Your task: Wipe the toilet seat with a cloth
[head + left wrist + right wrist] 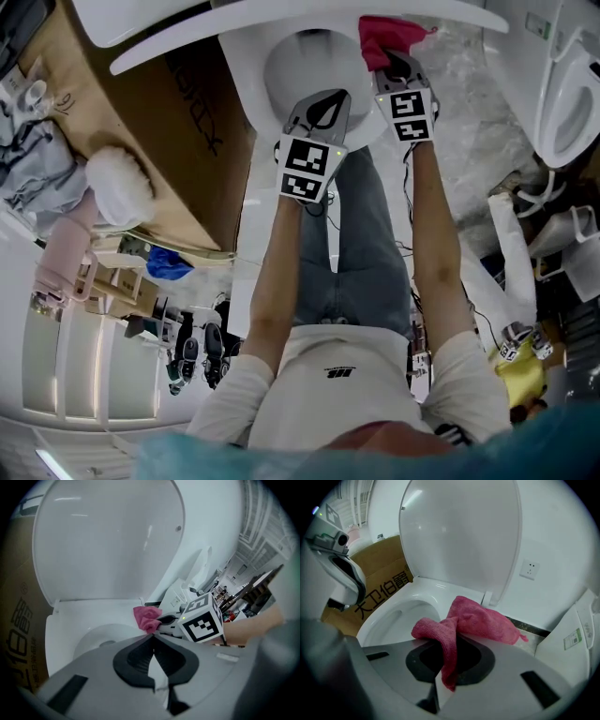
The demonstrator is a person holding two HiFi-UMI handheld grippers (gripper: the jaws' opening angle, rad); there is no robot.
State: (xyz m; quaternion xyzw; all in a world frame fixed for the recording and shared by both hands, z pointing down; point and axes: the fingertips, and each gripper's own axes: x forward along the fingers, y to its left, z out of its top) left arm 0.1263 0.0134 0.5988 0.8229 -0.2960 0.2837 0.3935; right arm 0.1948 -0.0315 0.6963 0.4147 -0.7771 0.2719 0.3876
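The white toilet [309, 66] stands with its lid [459, 531] raised, and the seat ring [436, 588] runs round the bowl. A pink cloth [476, 618] hangs from my right gripper [447, 641], which is shut on it. The cloth rests over the right side of the seat, near the hinge [384, 37]. My left gripper [152, 639] hovers above the bowl's front, jaws shut with nothing between them. In the head view the left gripper [328, 101] sits just left of the right gripper [394, 58]. The left gripper view also shows the cloth [147, 618] beside the right gripper's marker cube [202, 620].
A large cardboard box [178, 122] stands close against the toilet's left side. A second white toilet [572, 94] is at the far right on the marble floor. A wall socket [529, 569] sits right of the lid. The person's legs stand directly before the bowl.
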